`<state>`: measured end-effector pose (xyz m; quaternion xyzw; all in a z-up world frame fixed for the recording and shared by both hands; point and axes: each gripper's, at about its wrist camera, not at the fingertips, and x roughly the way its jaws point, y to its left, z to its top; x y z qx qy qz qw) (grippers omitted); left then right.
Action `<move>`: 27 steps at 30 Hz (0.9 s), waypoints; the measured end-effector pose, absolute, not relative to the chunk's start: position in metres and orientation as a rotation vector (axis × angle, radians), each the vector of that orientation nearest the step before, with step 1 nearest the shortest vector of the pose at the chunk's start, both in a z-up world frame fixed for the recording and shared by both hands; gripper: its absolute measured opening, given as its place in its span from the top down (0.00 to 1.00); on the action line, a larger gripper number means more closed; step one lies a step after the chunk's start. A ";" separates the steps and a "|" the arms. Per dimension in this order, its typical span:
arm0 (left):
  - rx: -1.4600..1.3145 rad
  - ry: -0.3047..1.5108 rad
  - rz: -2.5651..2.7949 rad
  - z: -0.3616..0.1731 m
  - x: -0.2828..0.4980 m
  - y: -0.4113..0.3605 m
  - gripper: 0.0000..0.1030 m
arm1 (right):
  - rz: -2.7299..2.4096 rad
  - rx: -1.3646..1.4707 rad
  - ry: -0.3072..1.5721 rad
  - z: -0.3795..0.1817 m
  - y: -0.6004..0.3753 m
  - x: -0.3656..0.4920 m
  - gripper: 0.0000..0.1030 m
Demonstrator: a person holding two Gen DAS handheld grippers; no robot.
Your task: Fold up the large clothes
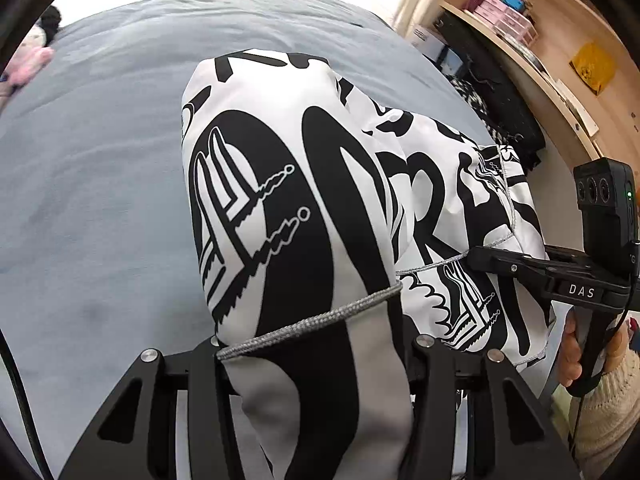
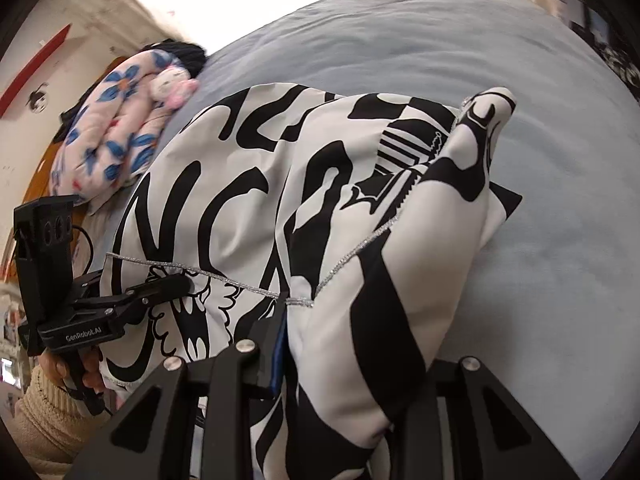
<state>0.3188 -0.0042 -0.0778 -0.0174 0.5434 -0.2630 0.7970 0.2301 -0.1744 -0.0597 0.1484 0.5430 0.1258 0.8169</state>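
A large white garment with bold black print [image 1: 288, 184] and a silver-grey hem lies bunched on a grey bedspread [image 1: 92, 168]. My left gripper [image 1: 316, 364] is shut on a bunched edge of it, which fills the gap between the fingers. My right gripper [image 1: 476, 258] shows at the right of the left wrist view, clamped on the hem. In the right wrist view the garment [image 2: 256, 184] drapes over my right gripper [image 2: 320, 344], which is shut on its cloth. My left gripper [image 2: 188, 282] shows at the left there, pinching the hem.
The grey bedspread [image 2: 540, 220] spreads around the garment. A floral pink and blue bundle [image 2: 116, 132] with a soft toy lies at the bed's far left. Wooden shelves [image 1: 552, 56] with boxes stand beside the bed. A dark patterned cloth [image 1: 500, 112] lies by the shelves.
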 end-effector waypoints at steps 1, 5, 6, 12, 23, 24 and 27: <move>-0.038 1.161 -0.551 -0.072 0.322 0.008 0.55 | 0.289 0.317 1.153 -0.057 -0.157 0.235 0.72; -0.026 1.124 -0.509 -0.048 0.340 0.070 0.55 | 0.367 0.311 1.122 -0.046 -0.097 0.263 0.72; -0.023 1.110 -0.496 -0.039 0.351 0.087 0.55 | 0.384 0.308 1.111 -0.043 -0.081 0.273 0.72; -0.030 1.059 -0.472 -0.021 0.439 0.170 0.54 | 0.420 0.322 1.027 -0.033 -0.007 0.360 0.72; -0.040 1.084 -0.472 -0.123 0.621 0.242 0.49 | 0.401 0.456 1.000 -0.138 0.030 0.533 0.71; -0.036 1.106 -0.454 -0.138 0.632 0.245 0.48 | 0.389 0.447 1.028 -0.159 0.032 0.545 0.70; -0.111 1.168 -0.393 -0.197 0.655 0.261 0.25 | 0.331 0.380 1.045 -0.204 0.034 0.562 0.43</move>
